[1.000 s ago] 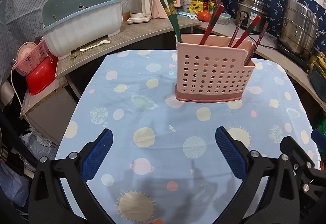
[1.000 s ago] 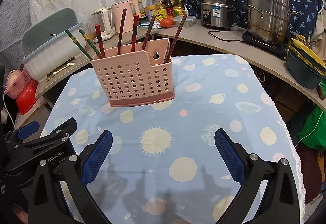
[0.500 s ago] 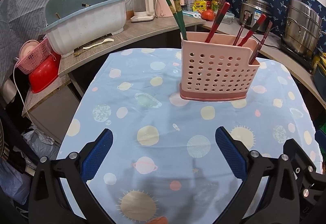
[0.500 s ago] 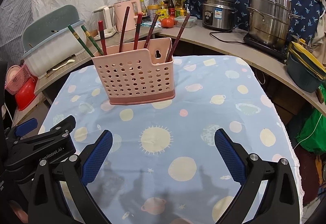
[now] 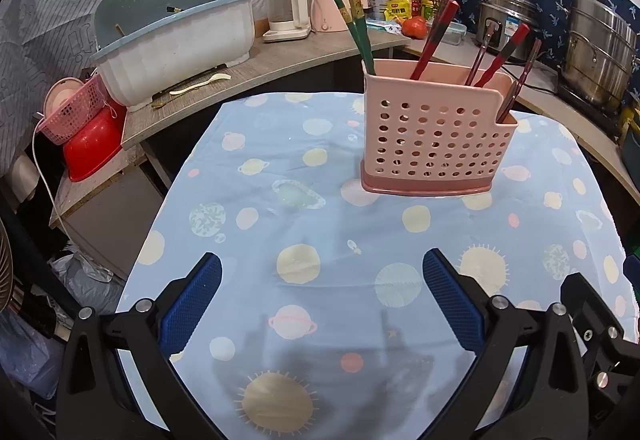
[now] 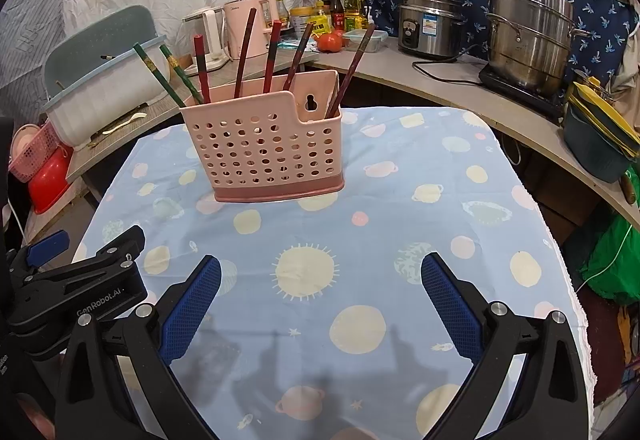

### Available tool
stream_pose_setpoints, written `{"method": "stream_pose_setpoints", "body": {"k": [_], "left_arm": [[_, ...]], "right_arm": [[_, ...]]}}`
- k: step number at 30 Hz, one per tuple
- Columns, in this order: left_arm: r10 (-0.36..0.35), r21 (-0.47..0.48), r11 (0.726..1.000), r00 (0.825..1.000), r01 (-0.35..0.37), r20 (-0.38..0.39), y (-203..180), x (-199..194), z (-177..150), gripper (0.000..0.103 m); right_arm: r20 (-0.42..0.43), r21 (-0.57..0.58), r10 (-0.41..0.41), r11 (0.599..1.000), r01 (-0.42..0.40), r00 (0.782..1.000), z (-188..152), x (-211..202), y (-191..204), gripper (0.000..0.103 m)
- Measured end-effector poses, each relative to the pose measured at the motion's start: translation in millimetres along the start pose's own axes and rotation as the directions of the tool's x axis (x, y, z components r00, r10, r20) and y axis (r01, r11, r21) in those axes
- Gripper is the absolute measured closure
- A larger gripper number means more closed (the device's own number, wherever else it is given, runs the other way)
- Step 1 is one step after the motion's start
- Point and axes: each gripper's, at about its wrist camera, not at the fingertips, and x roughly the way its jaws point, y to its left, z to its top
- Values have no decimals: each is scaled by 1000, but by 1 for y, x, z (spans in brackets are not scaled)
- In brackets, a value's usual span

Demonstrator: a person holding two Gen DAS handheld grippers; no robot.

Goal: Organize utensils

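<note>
Bench (image 5: 280,320) under blue planet-print cloth. Pink perforated holder (image 5: 434,138) stands upright at far middle, chopsticks (image 5: 356,28) leaning inside. Left hand-held gripper (image 5: 320,304) spread wide, empty, hovering near edge. Right hand-held gripper (image 6: 320,304) likewise wide, empty, well short of holder.

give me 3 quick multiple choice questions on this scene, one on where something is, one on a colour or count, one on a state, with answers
1. Where does the pink utensil holder stand?
A. on the patterned tablecloth
B. on the wooden counter
C. inside the dish drainer

2. How many green chopsticks are in the holder?
A. none
B. two
C. five

3. What state are the right tongs in?
A. shut on a chopstick
B. shut, empty
C. open, empty

Answers:
1 A, its base rests on the cloth.
2 B, two green sticks lean out at one end, the others being red or brown.
3 C, the blue pads stand wide apart with only cloth between them.
</note>
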Motion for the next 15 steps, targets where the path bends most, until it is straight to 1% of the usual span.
{"method": "stream_pose_setpoints", "body": {"k": [3, 15], "left_arm": [[-12, -2, 1000, 1000, 12, -4, -1, 0, -1, 7], [-22, 13, 1000, 1000, 22, -7, -4, 1, -2, 7]], "right_arm": [[1, 1, 1, 1000, -1, 1000, 0, 0, 0, 6], [0, -4, -1, 1000, 1, 1000, -1, 0, 1, 6]]}}
